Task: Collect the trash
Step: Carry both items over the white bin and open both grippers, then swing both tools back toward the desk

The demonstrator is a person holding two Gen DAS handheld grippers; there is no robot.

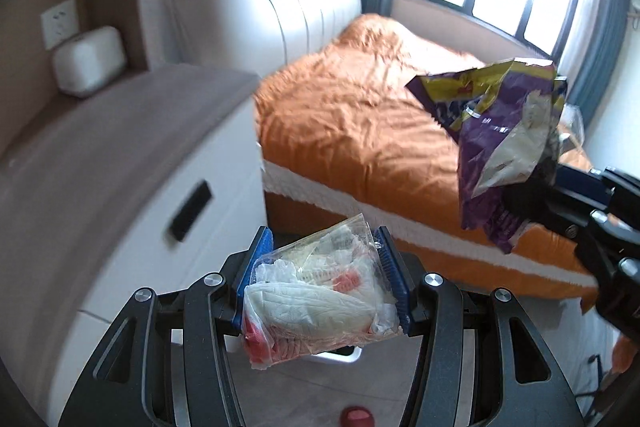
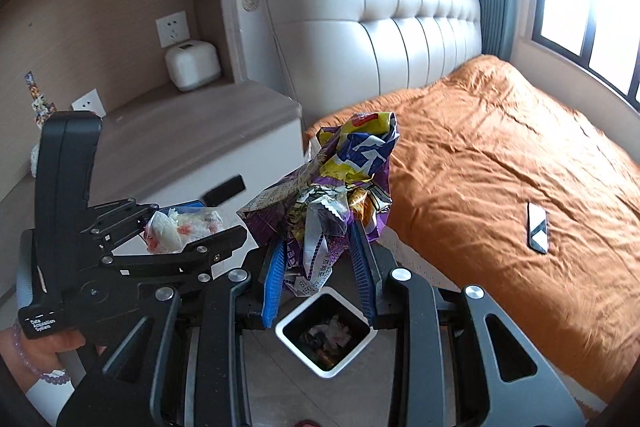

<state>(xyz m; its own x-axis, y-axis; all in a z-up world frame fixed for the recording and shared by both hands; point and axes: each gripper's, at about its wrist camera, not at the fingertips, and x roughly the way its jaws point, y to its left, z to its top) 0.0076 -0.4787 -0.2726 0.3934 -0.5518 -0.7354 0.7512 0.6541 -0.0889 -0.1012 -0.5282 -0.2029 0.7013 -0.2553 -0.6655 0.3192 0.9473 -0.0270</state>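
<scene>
My left gripper [image 1: 322,267] is shut on a clear plastic bag of white and red wrappers [image 1: 320,303], held in the air beside the bed; it also shows in the right wrist view [image 2: 182,229]. My right gripper [image 2: 320,263] is shut on a crumpled purple and yellow snack bag [image 2: 336,183], which also shows in the left wrist view [image 1: 504,135]. A square white-rimmed trash bin [image 2: 326,335] with trash inside stands on the floor right below the snack bag. In the left wrist view only a white corner of the bin [image 1: 340,355] shows under the clear bag.
A bed with an orange cover [image 2: 500,163] and padded headboard [image 2: 380,19] fills the right. A phone [image 2: 537,233] lies on it. A white nightstand [image 2: 192,147] stands left of the bed, with a white device [image 2: 193,65] at its back. A red object [image 1: 357,417] lies on the floor.
</scene>
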